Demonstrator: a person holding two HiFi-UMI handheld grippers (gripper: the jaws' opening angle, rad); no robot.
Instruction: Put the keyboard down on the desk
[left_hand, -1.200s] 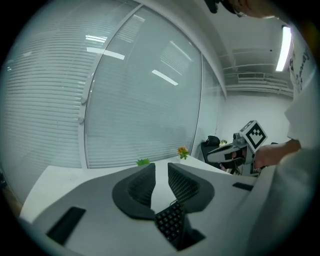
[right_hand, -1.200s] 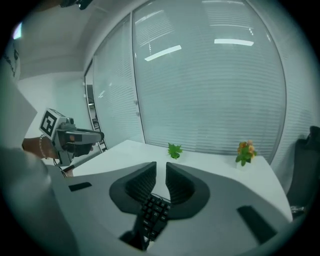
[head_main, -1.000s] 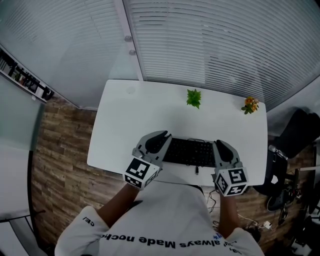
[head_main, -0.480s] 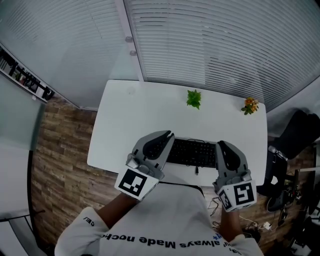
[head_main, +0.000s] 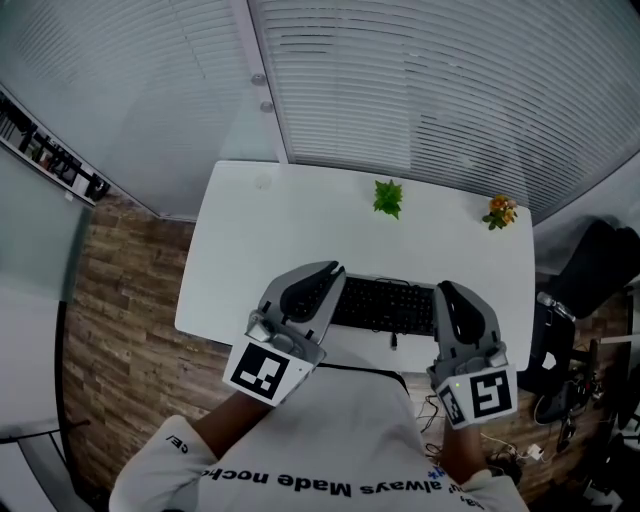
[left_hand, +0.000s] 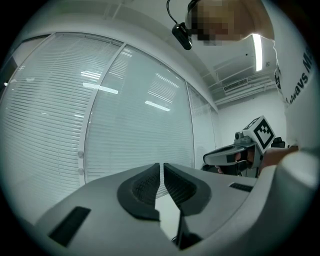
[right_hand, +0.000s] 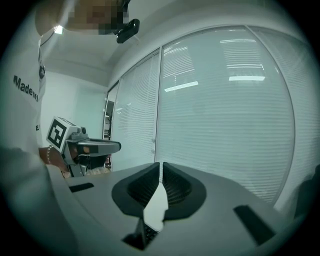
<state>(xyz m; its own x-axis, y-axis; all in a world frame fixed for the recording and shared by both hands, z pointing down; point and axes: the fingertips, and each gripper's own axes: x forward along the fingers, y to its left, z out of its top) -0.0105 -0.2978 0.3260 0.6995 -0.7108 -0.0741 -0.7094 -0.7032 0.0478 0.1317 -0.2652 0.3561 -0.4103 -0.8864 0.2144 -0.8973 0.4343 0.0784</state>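
The black keyboard lies flat on the white desk, close to its near edge. My left gripper hovers over the keyboard's left end, its jaws shut with nothing between them. My right gripper is above the right end, also shut and empty. In the left gripper view the gripper has its jaw tips meeting, aimed up at the window blinds. The right gripper view shows its gripper the same way, with a strip of desk below the pads. Neither gripper touches the keyboard.
A small green plant and an orange-flowered plant stand at the desk's far edge. A short cable hangs from the keyboard's front. A black chair sits right of the desk. Window blinds rise behind it.
Both grippers have drawn back from the keyboard's ends toward the person and risen. The keyboard has stayed where it lay on the desk.
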